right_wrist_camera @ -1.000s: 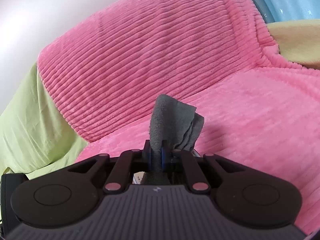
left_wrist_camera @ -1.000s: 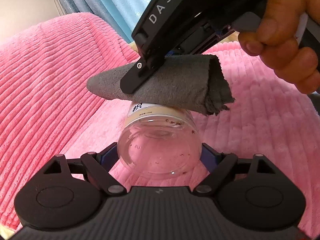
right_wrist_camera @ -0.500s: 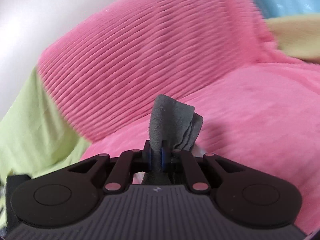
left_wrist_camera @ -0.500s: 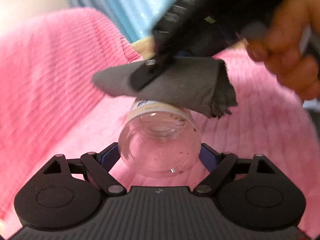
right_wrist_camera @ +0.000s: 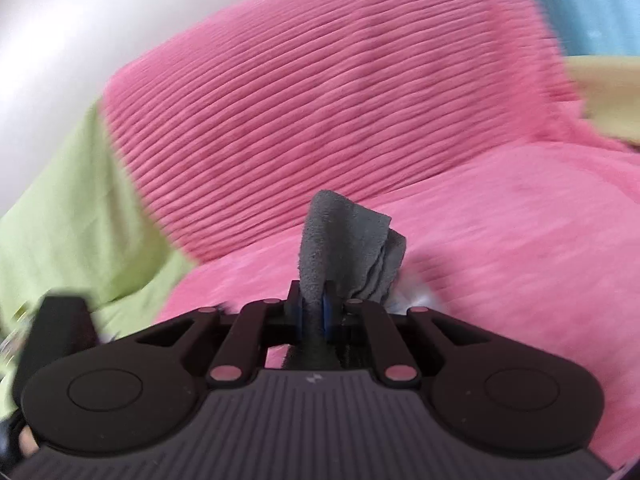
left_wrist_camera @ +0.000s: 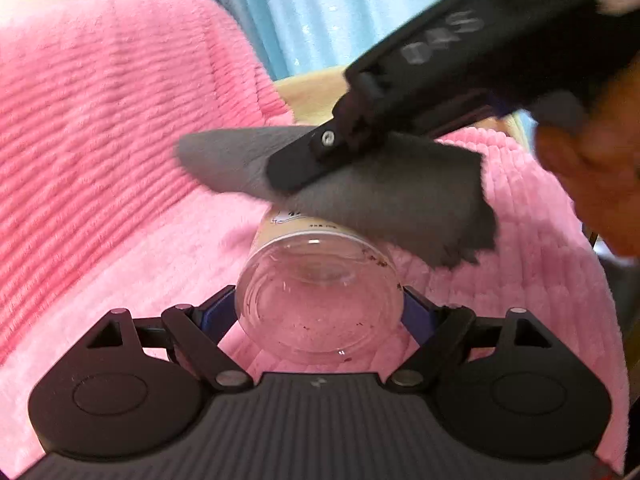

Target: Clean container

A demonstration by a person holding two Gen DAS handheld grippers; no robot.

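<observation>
My left gripper (left_wrist_camera: 320,312) is shut on a clear plastic container (left_wrist_camera: 320,296), held on its side with its bottom toward the camera; dark specks cling inside it and a white label band rings its far end. My right gripper (right_wrist_camera: 314,314) is shut on a folded grey cloth (right_wrist_camera: 344,240). In the left wrist view the right gripper (left_wrist_camera: 280,178) comes in from the upper right and lays the grey cloth (left_wrist_camera: 392,200) across the top far end of the container. The container's mouth is hidden behind the cloth.
A pink ribbed blanket (left_wrist_camera: 100,140) covers the seat and backrest below both grippers. A green cover (right_wrist_camera: 68,216) lies at the left in the right wrist view. Blue curtain (left_wrist_camera: 312,12) hangs behind. The person's hand (left_wrist_camera: 592,184) holds the right gripper.
The right gripper and cloth have slid rightward and a little upward across the container's far end. The left gripper still holds the container, tilted slightly differently.
</observation>
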